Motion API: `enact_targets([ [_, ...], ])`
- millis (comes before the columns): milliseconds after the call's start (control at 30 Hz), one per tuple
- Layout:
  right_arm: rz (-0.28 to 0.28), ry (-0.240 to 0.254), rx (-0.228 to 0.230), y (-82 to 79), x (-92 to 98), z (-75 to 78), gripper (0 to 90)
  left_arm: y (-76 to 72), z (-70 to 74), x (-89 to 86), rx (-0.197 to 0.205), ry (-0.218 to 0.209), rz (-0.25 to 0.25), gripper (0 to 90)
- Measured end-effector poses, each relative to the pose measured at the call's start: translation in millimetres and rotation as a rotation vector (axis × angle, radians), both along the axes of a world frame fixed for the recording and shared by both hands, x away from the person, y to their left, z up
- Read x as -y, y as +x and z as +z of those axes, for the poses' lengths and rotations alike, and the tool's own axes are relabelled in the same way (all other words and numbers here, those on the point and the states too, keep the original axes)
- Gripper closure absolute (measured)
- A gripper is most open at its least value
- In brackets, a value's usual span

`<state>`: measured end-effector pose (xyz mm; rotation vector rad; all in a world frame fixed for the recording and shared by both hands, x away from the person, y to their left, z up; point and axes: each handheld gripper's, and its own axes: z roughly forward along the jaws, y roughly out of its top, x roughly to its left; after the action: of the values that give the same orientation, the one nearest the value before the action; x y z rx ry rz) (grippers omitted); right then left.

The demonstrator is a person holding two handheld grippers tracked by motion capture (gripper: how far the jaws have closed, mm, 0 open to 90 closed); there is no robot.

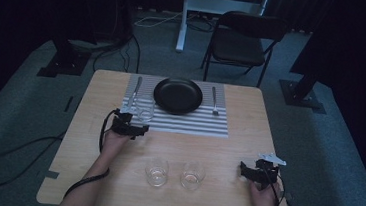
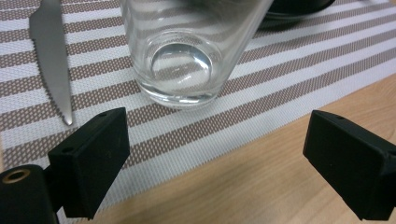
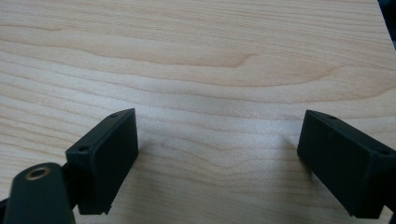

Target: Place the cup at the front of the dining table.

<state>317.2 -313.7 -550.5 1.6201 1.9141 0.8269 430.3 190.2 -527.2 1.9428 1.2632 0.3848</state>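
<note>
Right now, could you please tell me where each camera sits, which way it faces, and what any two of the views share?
High view: above the person's side, facing forward and down on the wooden table; both forearms, left tongs and right tongs show.
Left gripper view: on the left tongs, low over the striped placemat, facing a drinking glass and knife; open jaws show.
Right gripper view: on the right tongs, facing bare tabletop; open jaws show.
Shared: glass, knife and placemat appear in high and left gripper views.

Knife close beside glass
</note>
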Motion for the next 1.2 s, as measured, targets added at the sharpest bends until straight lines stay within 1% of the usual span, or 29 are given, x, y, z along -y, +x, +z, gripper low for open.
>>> enact_targets([
  [33,0.0,0.0,0.0,0.0,0.0,0.0,11.9,-1.7,1.2,-0.4,-0.007,0.001,-0.009,7.7],
  [67,0.0,0.0,0.0,0.0,0.0,0.0,11.9,-2.8,1.7,-0.6,-0.006,0.003,-0.01,7.7],
  [100,0.0,0.0,0.0,0.0,0.0,0.0,11.9,-2.8,1.7,-0.6,-0.006,0.003,-0.01,7.7],
  [167,0.0,0.0,0.0,0.0,0.0,0.0,11.9,-8.3,3.4,-1.5,-0.005,0.016,-0.006,7.7],
  [200,0.0,0.0,0.0,0.0,0.0,0.0,11.9,-9.8,3.6,-2.6,-0.011,0.01,-0.009,7.7],
  [267,0.0,0.0,0.0,0.0,0.0,0.0,11.9,-12.3,3.1,-4.7,-0.015,0.026,-0.006,7.7],
  [300,0.0,0.0,0.0,0.0,0.0,0.0,11.9,-12.3,3.1,-4.7,-0.015,0.026,-0.006,7.7],
  [333,0.0,0.0,0.0,0.0,0.0,0.0,11.9,-16.4,2.6,-7.6,-0.022,0.028,-0.007,7.6],
  [567,0.0,0.0,0.0,0.0,0.0,0.0,11.9,-28.2,1.0,-13.6,-0.022,0.048,-0.021,7.7],
  [667,0.0,0.0,0.0,0.0,0.0,0.0,11.9,-34.2,2.1,-16.8,-0.015,0.053,-0.023,7.7],
  [867,0.0,0.0,0.0,0.0,0.0,0.0,11.9,-48.5,1.8,-23.2,-0.022,0.047,-0.03,7.7],
  [900,0.0,0.0,0.0,0.0,0.0,0.0,11.9,-48.5,1.8,-23.2,-0.022,0.047,-0.03,7.7],
  [933,0.0,0.0,0.0,0.0,0.0,0.0,11.8,-53.0,1.4,-25.6,-0.022,0.049,-0.029,7.7],
  [967,-0.001,0.0,0.0,0.0,-0.1,0.0,11.8,-56.6,1.2,-27.7,-0.027,0.039,-0.024,7.7],
  [1033,0.0,0.0,0.0,0.0,0.0,0.0,11.9,-61.3,1.4,-30.0,-0.041,0.017,-0.029,7.7],
  [1133,0.0,0.0,0.0,0.0,0.0,0.0,11.8,-69.9,2.4,-32.2,-0.031,0.027,-0.036,7.7],
  [1200,-0.001,0.0,0.0,0.0,-0.1,0.0,11.9,-73.5,2.6,-35.1,-0.039,0.028,-0.039,7.7],
])
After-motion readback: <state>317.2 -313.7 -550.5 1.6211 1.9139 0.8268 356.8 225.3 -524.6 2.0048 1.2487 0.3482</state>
